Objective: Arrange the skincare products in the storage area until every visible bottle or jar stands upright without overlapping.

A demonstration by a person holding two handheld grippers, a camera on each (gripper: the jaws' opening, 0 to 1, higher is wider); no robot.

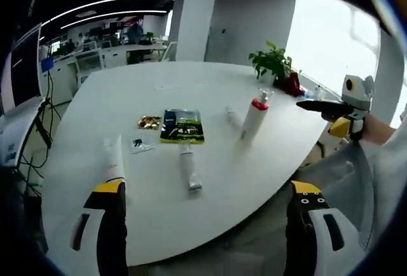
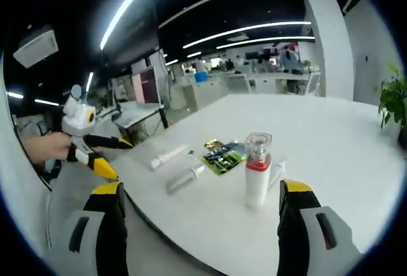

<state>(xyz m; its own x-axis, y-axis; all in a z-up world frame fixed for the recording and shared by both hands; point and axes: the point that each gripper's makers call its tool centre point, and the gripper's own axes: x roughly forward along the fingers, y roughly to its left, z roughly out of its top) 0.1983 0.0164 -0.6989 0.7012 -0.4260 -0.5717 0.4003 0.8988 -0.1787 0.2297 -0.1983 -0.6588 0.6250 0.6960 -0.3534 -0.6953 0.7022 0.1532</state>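
Note:
A white bottle [image 1: 254, 119] [image 2: 257, 173] with a red band and a clear cap stands upright on the white table [image 1: 191, 85]. Just beyond it a small white bottle [image 1: 233, 116] [image 2: 278, 170] lies on its side. Two white tubes also lie flat, one near the left edge [image 1: 114, 156] [image 2: 168, 156] and one mid-table [image 1: 189, 168] [image 2: 185, 179]. My left gripper [image 1: 207, 188] [image 2: 113, 155] is open and hangs off the table's near edge. My right gripper [image 2: 200, 188] [image 1: 321, 107] is open too, held off the edge near the upright bottle, touching nothing.
A green and black packet [image 1: 182, 126] [image 2: 224, 155], a gold wrapper [image 1: 149, 122] and a small sachet [image 1: 141, 145] lie between the tubes. A potted plant [image 1: 273, 63] stands at the far right edge. Desks and chairs [image 1: 108, 53] stand behind the table.

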